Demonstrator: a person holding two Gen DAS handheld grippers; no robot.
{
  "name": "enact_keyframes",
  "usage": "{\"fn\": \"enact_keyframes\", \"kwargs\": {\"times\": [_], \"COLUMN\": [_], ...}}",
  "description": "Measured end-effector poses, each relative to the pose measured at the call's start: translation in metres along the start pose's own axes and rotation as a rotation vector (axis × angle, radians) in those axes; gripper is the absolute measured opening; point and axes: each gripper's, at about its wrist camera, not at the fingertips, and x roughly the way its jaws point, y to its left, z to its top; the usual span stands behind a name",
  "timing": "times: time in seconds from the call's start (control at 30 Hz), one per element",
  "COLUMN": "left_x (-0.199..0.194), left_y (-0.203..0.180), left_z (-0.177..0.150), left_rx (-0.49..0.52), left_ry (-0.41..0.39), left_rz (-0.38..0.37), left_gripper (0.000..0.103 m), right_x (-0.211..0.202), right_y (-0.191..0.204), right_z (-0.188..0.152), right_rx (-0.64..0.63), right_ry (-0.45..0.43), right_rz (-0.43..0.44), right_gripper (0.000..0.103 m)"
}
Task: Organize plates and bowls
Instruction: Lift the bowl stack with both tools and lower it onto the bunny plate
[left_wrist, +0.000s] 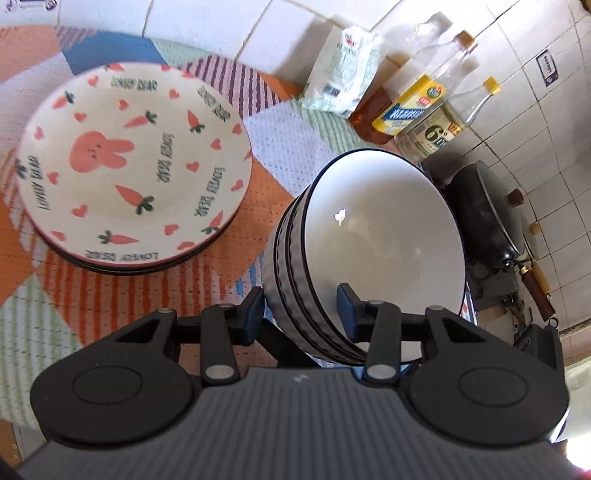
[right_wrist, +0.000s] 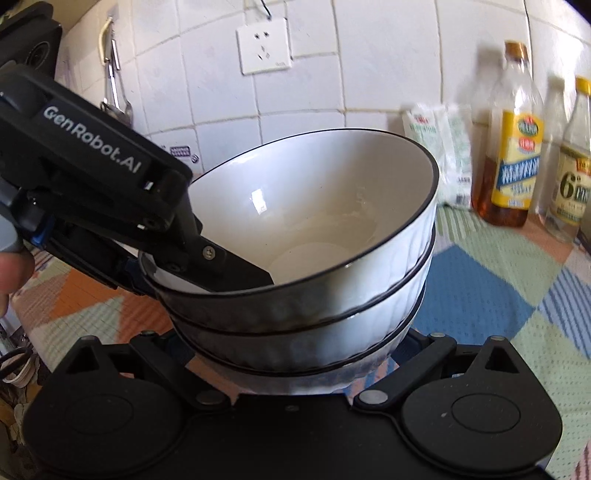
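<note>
A stack of white bowls with dark rims (left_wrist: 373, 251) is tilted over the patchwork mat. My left gripper (left_wrist: 301, 306) is shut on the stack's near rim, one finger outside, one inside the top bowl. In the right wrist view the same bowl stack (right_wrist: 314, 258) fills the middle, with the left gripper (right_wrist: 207, 266) clamped on its left rim. My right gripper (right_wrist: 295, 354) sits under the stack with its fingers spread either side of the base; the fingertips are hidden by the bowls. A stack of rabbit-and-carrot plates (left_wrist: 133, 166) lies on the mat at left.
Oil and vinegar bottles (left_wrist: 417, 103) and a white packet (left_wrist: 343, 74) stand against the tiled wall. A black wok (left_wrist: 491, 210) sits right of the bowls. A wall socket (right_wrist: 264, 44) is behind. The patchwork mat (left_wrist: 280, 136) covers the counter.
</note>
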Motion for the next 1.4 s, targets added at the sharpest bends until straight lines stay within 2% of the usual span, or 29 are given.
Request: {"fn": "enact_keyframes", "kwargs": {"times": [0.23,0.6,1.0,1.2,1.33,1.4], "left_x": [-0.036,-0.077,-0.05,-0.029,-0.023,-0.023], "left_y": [0.003,0.041,0.097,0.111,0.124,0.125], "left_z": [0.015,0.044,0.071,0.079,0.079,0.082], "left_rx": [-0.008,-0.086,-0.205,-0.2,-0.27,-0.27], "left_ry": [-0.056,-0.153,-0.154,-0.132,-0.142,-0.142], "left_rz": [0.024,0.124,0.142,0.151,0.139,0.146], "left_gripper": [0.041,0.041,0.041,0.042,0.042,0.042], "right_x": [-0.002,0.041,0.109,0.135,0.148,0.152], "right_y": [0.015,0.046,0.052,0.056,0.055,0.057], "right_z": [0.03,0.075,0.091,0.087,0.086,0.087], "right_rx": [-0.035,-0.103,-0.181,-0.246,-0.261,-0.263], "right_ry": [-0.032,-0.05,0.026,0.059,0.082,0.076], "right_rz": [0.047,0.182,0.249,0.252,0.268,0.262], "right_gripper": [0.102,0.102,0.102,0.102,0.102,0.102]}}
